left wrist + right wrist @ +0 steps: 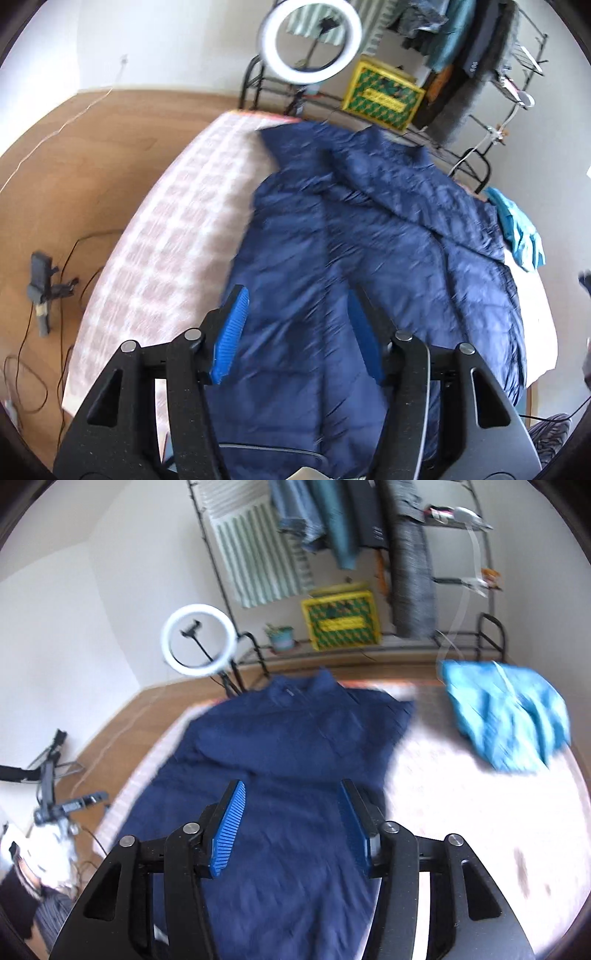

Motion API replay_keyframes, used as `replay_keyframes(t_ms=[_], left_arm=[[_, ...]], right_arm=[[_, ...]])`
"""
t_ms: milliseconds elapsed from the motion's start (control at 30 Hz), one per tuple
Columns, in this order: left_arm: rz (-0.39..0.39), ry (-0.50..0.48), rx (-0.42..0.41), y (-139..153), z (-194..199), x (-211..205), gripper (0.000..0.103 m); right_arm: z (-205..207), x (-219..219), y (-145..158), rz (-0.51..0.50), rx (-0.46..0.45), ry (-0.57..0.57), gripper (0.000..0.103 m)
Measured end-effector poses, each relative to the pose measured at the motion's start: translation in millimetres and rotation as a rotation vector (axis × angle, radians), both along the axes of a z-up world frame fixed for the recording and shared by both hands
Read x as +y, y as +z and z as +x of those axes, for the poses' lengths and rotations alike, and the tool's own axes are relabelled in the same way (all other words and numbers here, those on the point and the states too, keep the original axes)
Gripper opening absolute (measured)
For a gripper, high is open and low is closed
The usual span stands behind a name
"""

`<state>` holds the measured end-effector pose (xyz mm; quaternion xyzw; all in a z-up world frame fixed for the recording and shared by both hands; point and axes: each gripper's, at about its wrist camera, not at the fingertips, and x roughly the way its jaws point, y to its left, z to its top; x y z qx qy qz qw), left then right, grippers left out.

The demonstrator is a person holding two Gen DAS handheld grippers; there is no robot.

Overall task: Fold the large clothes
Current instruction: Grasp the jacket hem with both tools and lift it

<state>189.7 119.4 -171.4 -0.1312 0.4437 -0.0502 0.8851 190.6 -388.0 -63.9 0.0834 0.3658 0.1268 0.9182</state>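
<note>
A large navy quilted jacket (369, 229) lies spread on a table with a pink checked cloth (166, 236). It also shows in the right wrist view (288, 746), collar at the far end. My left gripper (299, 295) is open and empty, held above the jacket's near part. My right gripper (291, 790) is open and empty, also above the jacket. Both views are blurred by motion.
A light blue garment (506, 716) lies on the table's right side and also shows in the left wrist view (521, 236). Beyond the table stand a ring light (312, 37), a yellow crate (341, 620) and a clothes rack (369, 524). A tripod and cables (40, 291) lie on the wooden floor at left.
</note>
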Motion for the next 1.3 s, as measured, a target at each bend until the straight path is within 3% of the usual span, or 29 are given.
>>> replay_keyframes(t_ms=[233,400,567,700,833,1067,1200,1300], left_arm=[[-0.046,0.102,0.145,-40.7,-26.6,47.2,0.058],[-0.17,0.096,0.279,-72.5,-45.0,58.3,0.058],[-0.224,0.056,0.319,-86.3,-77.6,58.3,0.058],[-0.261,0.062,0.336,-95.5,-90.1,63.1,0.058],[-0.364,0.056,0.389,-111.6,-92.5,67.7,0.064],[-0.369,0.054,0.426,-129.8,-87.9,67.9,0.065],[-0.481,0.058,0.42,-137.1,-87.6,68.1,0.065],[-0.495,0.011,0.465,-147.5,-88.0,57.3,0.065]], right_arm=[[-50.6,-40.1,-54.1,0.036,0.202,-0.044,0.051],[-70.9,-51.7,-93.7,0.104,0.318,-0.042,0.051],[-96.3,-40.7,-119.0,0.121,0.408,0.026,0.051],[-109.6,-30.1,-137.0,0.119,0.459,0.064,0.052],[-109.5,-25.7,-154.9,0.124,0.503,0.065,0.052],[-102.6,-20.7,-180.9,0.129,0.522,0.046,0.058],[-98.3,-20.8,-193.6,0.215,0.526,0.044,0.058],[-96.9,-14.2,-198.0,0.246,0.508,0.057,0.06]])
